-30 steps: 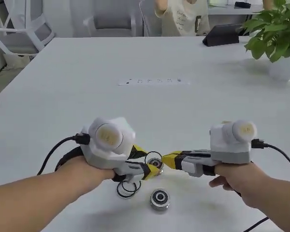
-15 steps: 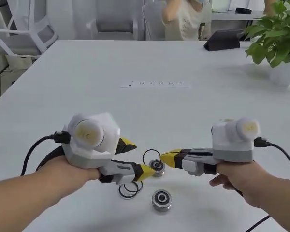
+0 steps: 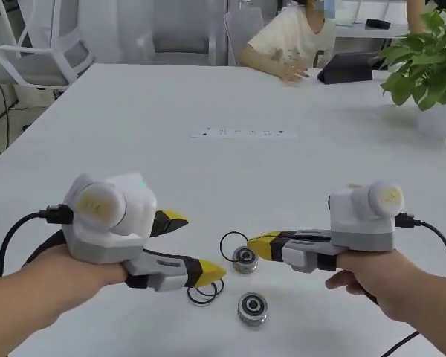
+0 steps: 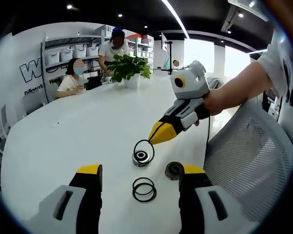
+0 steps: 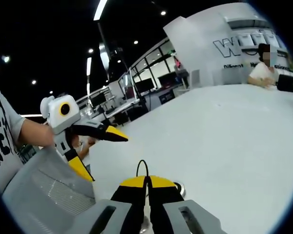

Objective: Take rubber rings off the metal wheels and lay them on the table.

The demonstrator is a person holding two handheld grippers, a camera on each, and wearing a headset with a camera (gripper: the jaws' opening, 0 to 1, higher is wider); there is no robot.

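My right gripper [image 3: 259,245] is shut on a thin black rubber ring [image 3: 233,245], which stands as a loop off its yellow tips. Just below sits a small metal wheel [image 3: 244,257]; I cannot tell whether the ring still touches it. A second wheel [image 3: 251,307] lies nearer me. Two loose rings [image 3: 205,291] lie overlapping on the white table [image 3: 134,134]. My left gripper [image 3: 190,246] hangs open to the left, nothing between its fingers. In the left gripper view the loose rings [image 4: 144,189] lie between my open jaws, with the held ring [image 4: 143,147] and right gripper [image 4: 161,132] beyond.
A row of sockets [image 3: 245,134] is set into the table's middle. A potted plant [image 3: 424,59] and a dark tablet [image 3: 346,71] stand at the far right, where a person [image 3: 286,41] sits. Chairs [image 3: 37,52] line the far left. Cables trail from both grippers.
My left gripper has drawn back to the left, away from the wheel, and its jaws have opened. The right gripper still holds the ring loop by the wheel.
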